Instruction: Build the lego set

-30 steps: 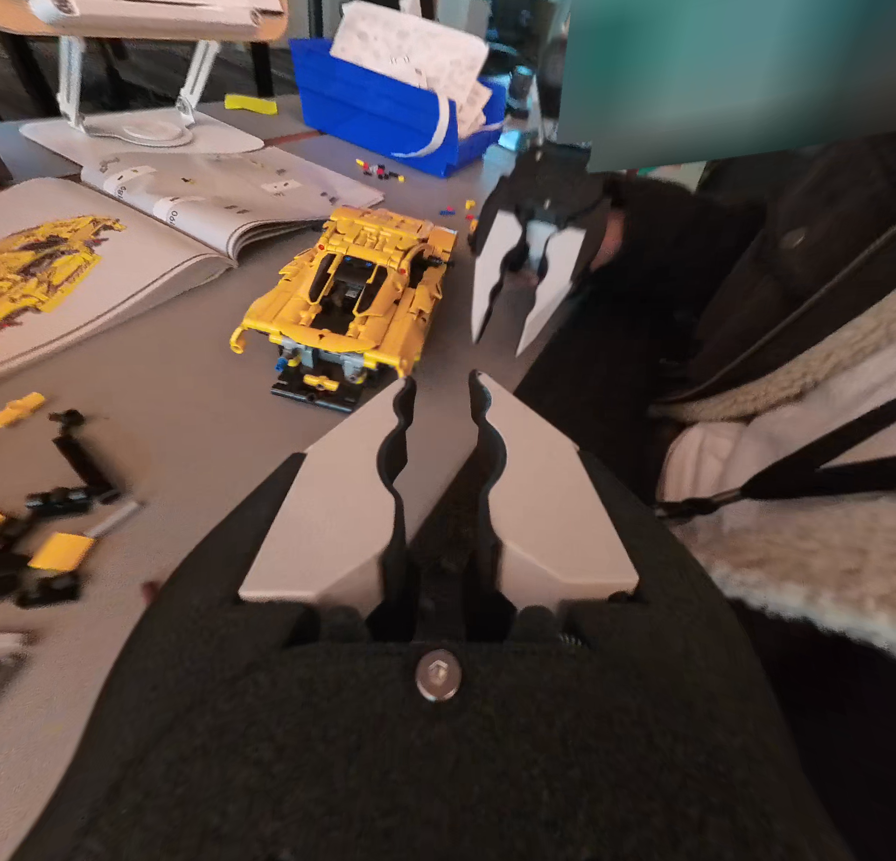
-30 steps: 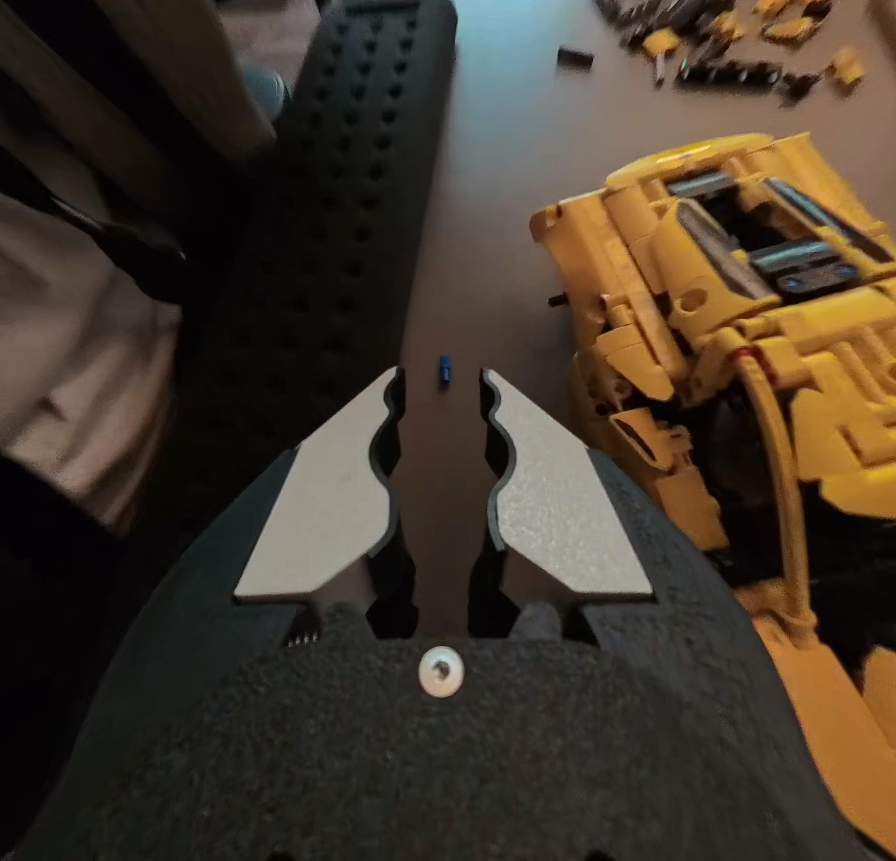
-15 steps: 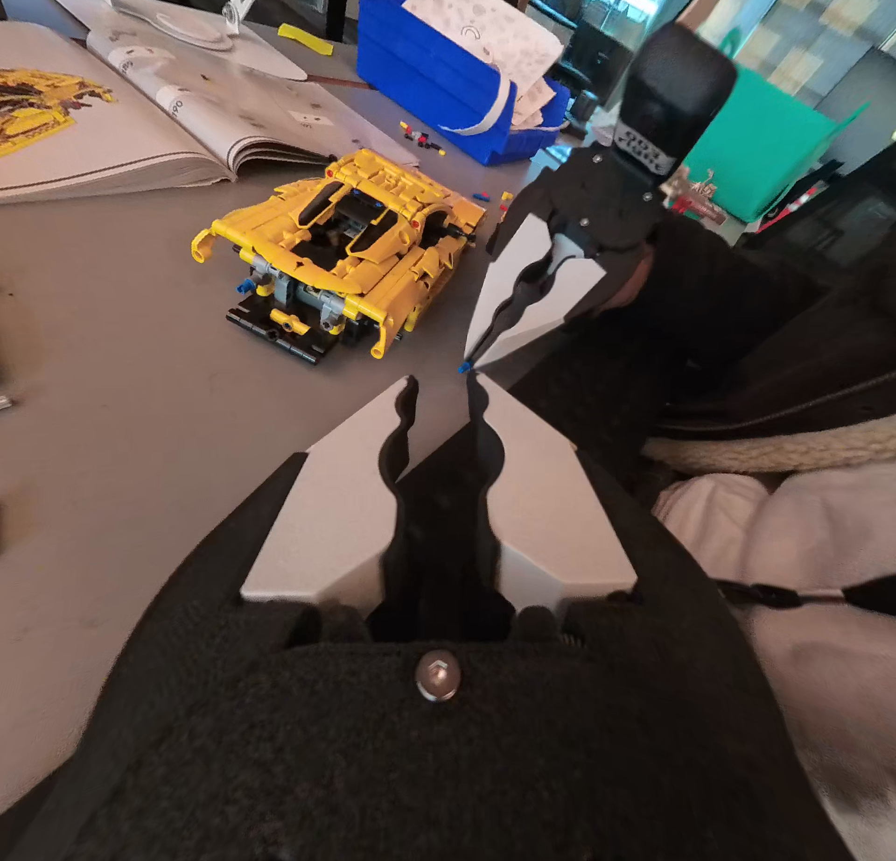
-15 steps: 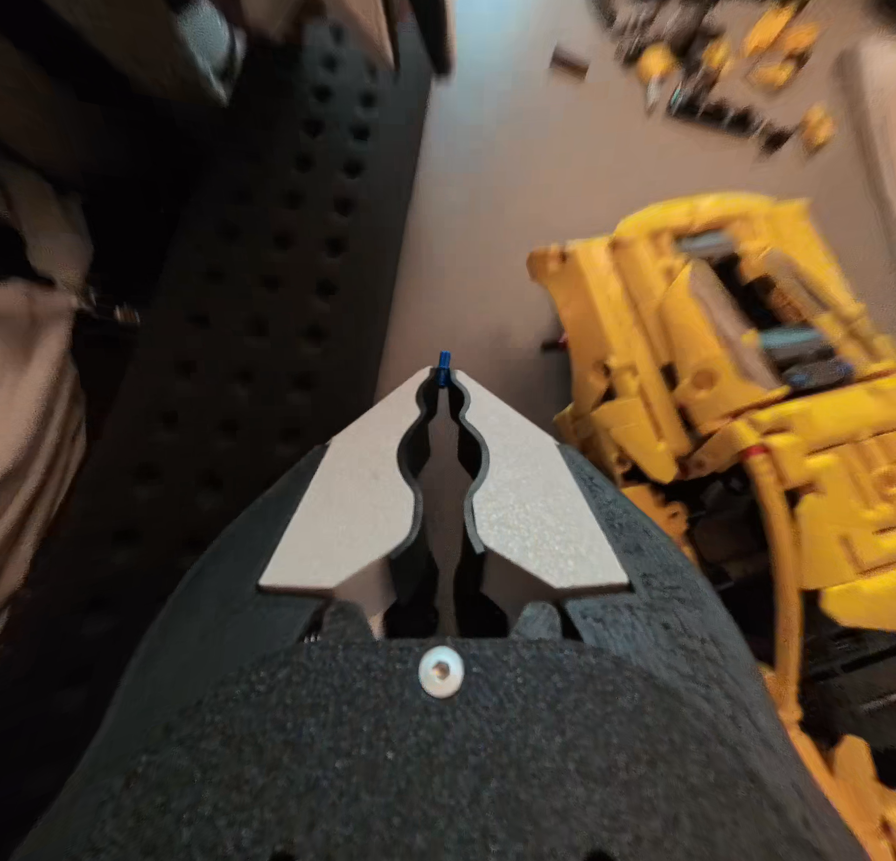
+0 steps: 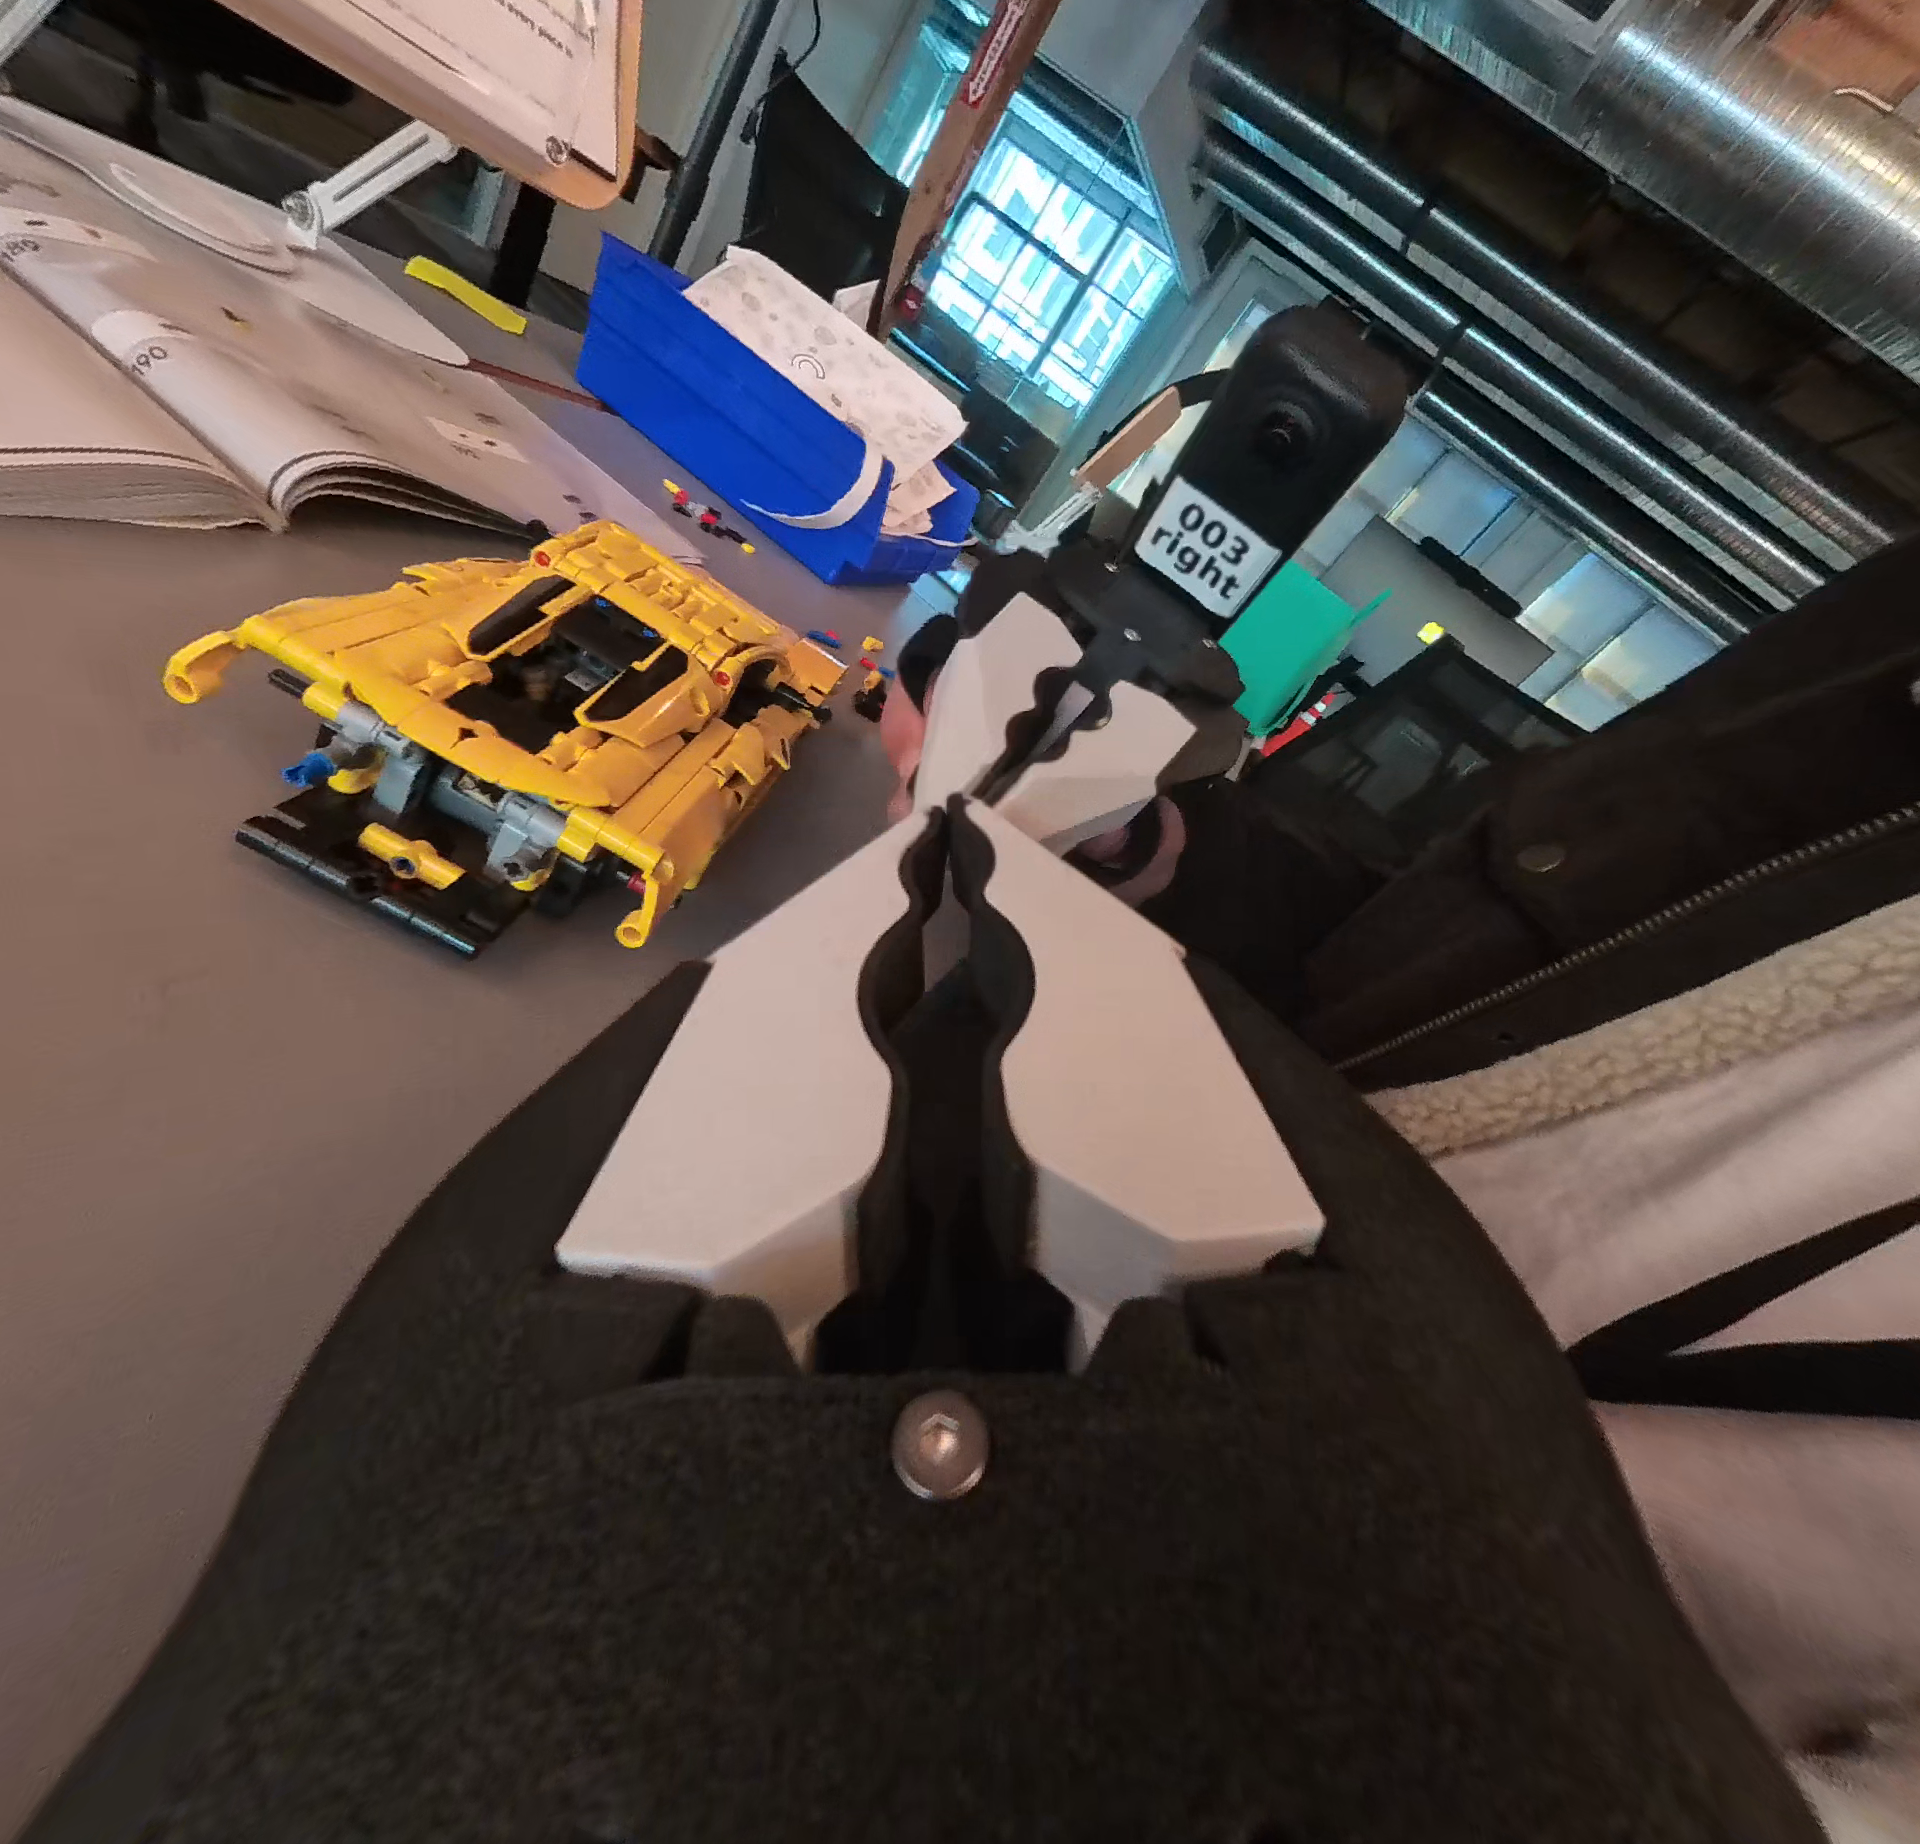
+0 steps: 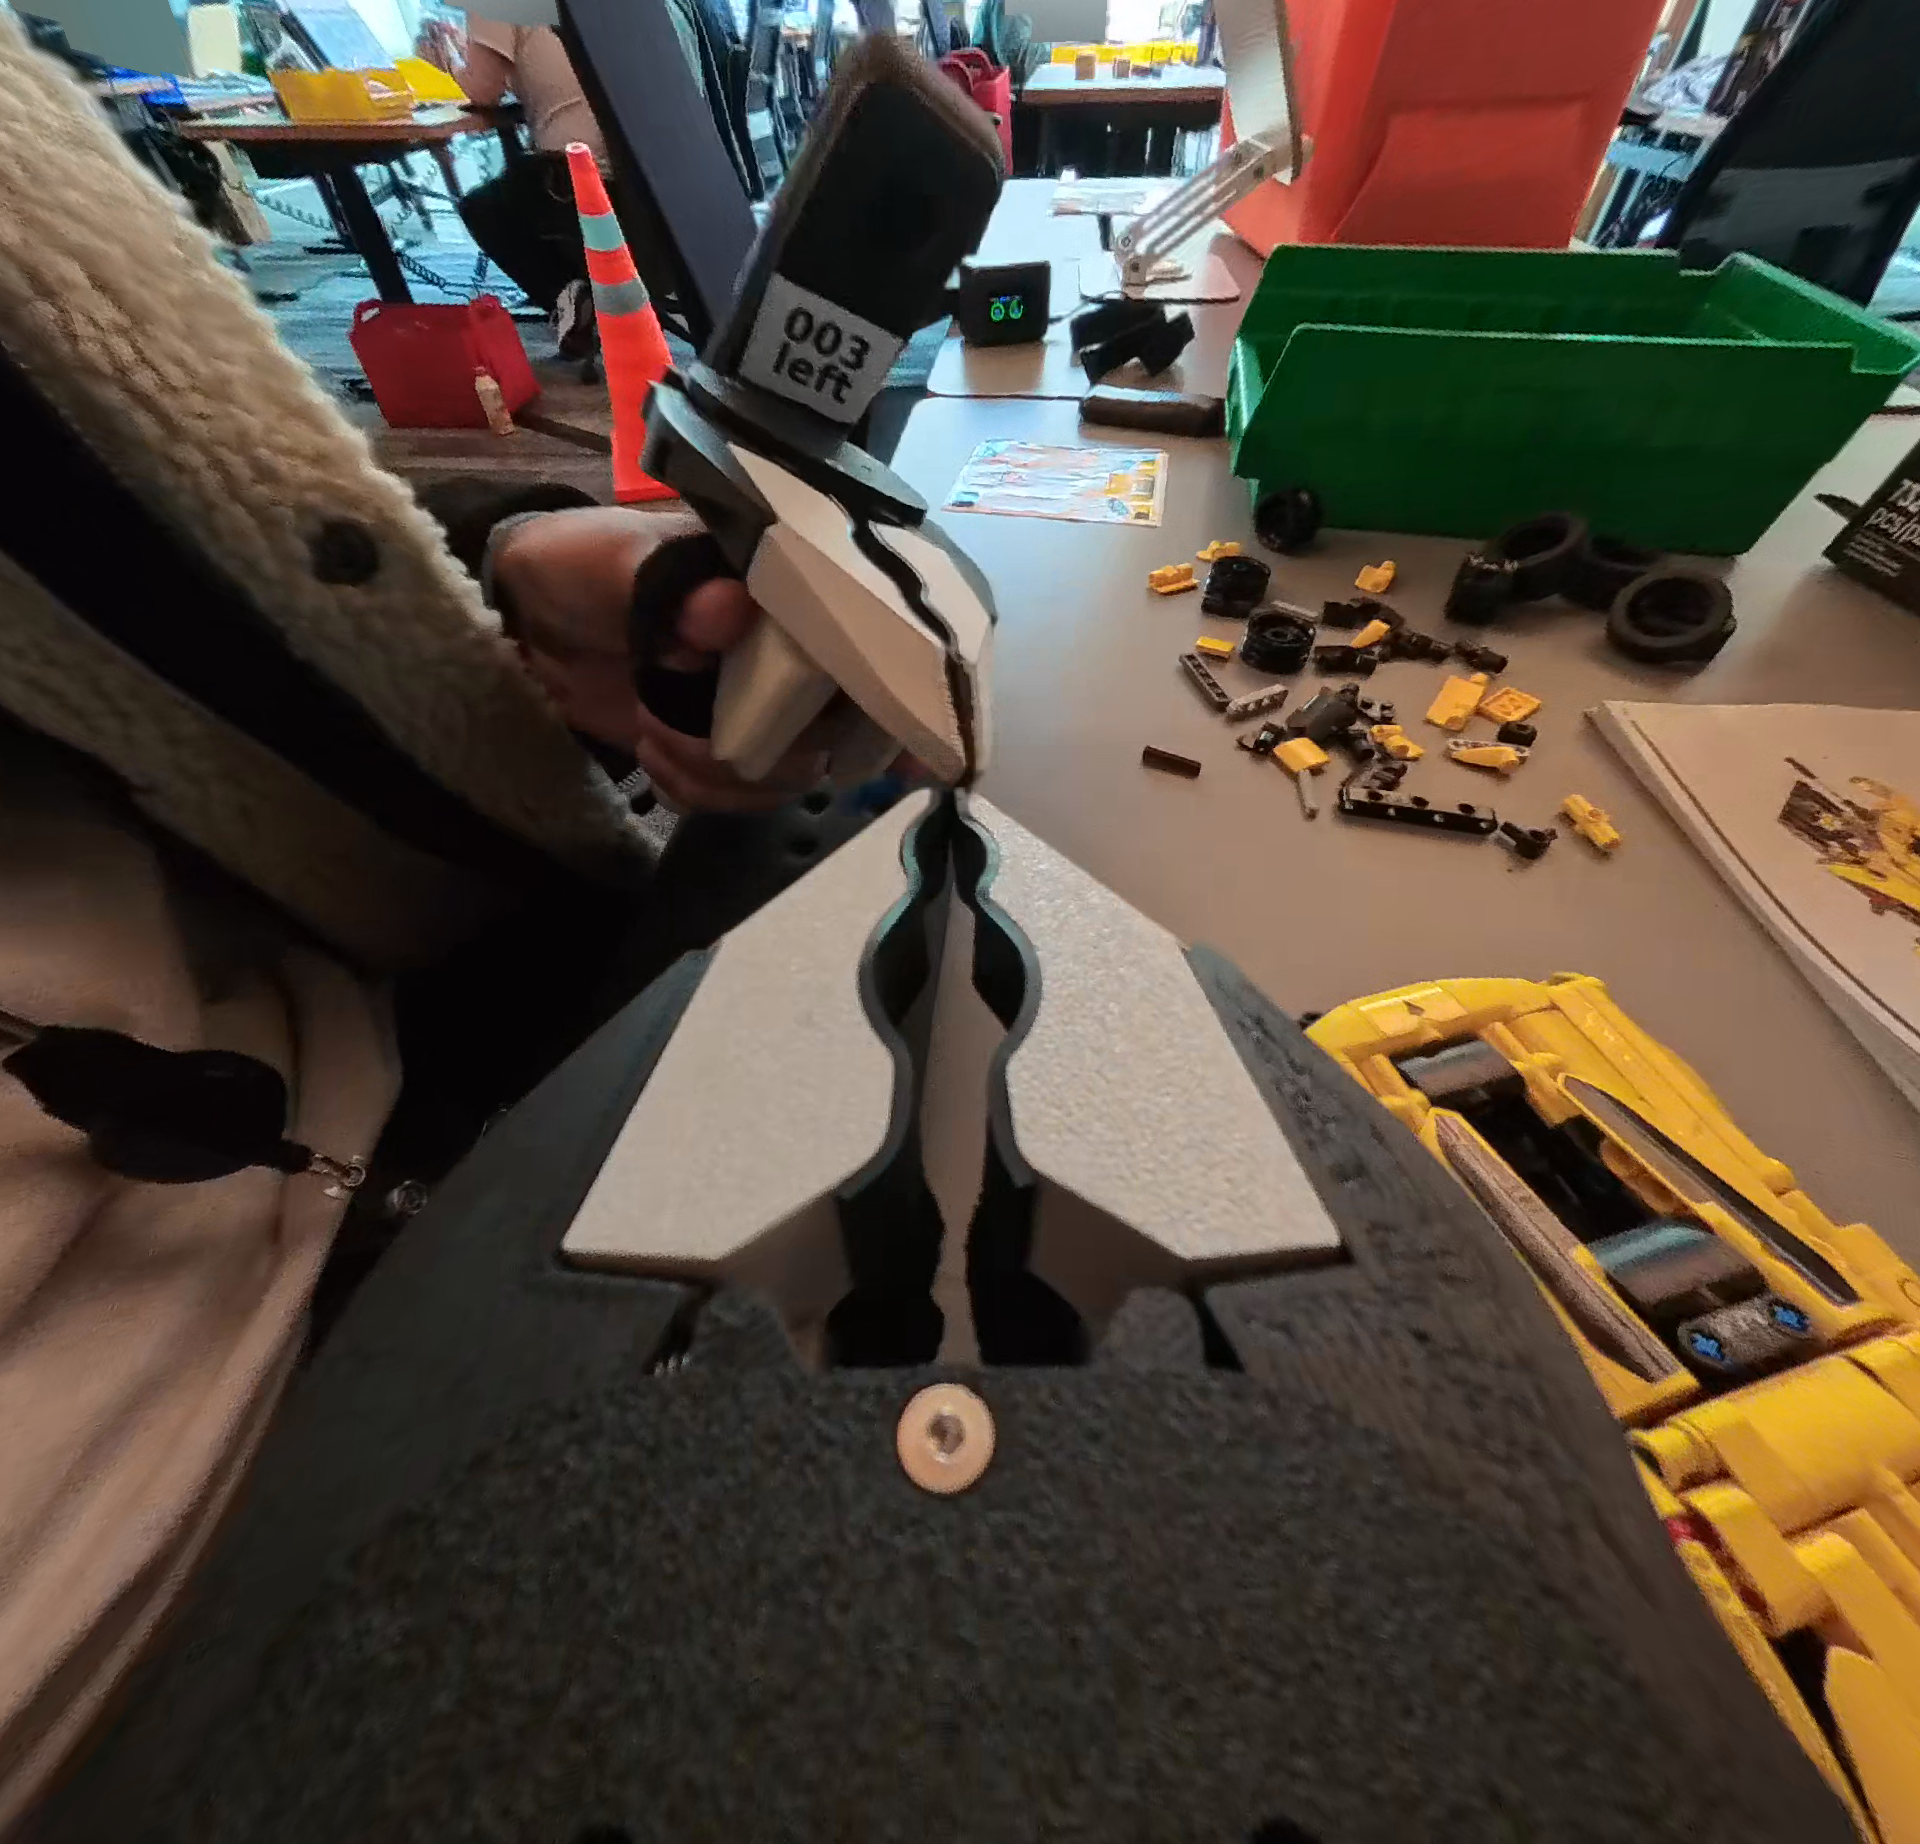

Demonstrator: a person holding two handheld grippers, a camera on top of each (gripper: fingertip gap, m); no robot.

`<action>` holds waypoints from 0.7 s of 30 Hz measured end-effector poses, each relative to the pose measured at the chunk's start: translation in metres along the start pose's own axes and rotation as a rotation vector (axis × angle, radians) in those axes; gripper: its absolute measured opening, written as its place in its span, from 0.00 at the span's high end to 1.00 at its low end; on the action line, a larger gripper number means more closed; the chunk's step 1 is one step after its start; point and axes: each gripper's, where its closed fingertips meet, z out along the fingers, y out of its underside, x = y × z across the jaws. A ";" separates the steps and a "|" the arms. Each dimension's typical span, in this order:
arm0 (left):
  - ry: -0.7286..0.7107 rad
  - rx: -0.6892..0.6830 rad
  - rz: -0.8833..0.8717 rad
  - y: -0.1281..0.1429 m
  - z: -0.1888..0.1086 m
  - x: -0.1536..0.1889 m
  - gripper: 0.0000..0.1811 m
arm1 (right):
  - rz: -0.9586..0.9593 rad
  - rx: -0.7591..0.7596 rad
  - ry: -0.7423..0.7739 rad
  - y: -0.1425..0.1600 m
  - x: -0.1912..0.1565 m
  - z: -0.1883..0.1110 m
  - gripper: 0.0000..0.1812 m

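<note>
Your right gripper [image 6: 948, 807] has its fingers closed tip to tip, and whether anything sits between them can't be made out. Your left gripper [image 6: 961, 755] meets it from above, tips nearly touching, jaws pressed together too, your hand [image 6: 613, 641] wrapped on its handle. The yellow car [image 6: 1621, 1275] lies just right of your right gripper on the grey table [image 6: 1143, 859]. Loose pieces [image 6: 1361, 714] and tyres [image 6: 1662, 610] lie scattered farther off, before a green bin [image 6: 1538, 412]. A manual [image 6: 1787, 859] lies open at the right edge.

Car [image 5: 520, 714] glossy plastic – table [image 5: 208, 1067] matt, seemingly smooth.
</note>
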 end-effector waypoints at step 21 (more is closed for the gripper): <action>-0.413 0.567 0.235 -0.098 -0.202 -0.051 1.00 | 0.208 -0.117 0.020 0.039 0.019 -0.008 1.00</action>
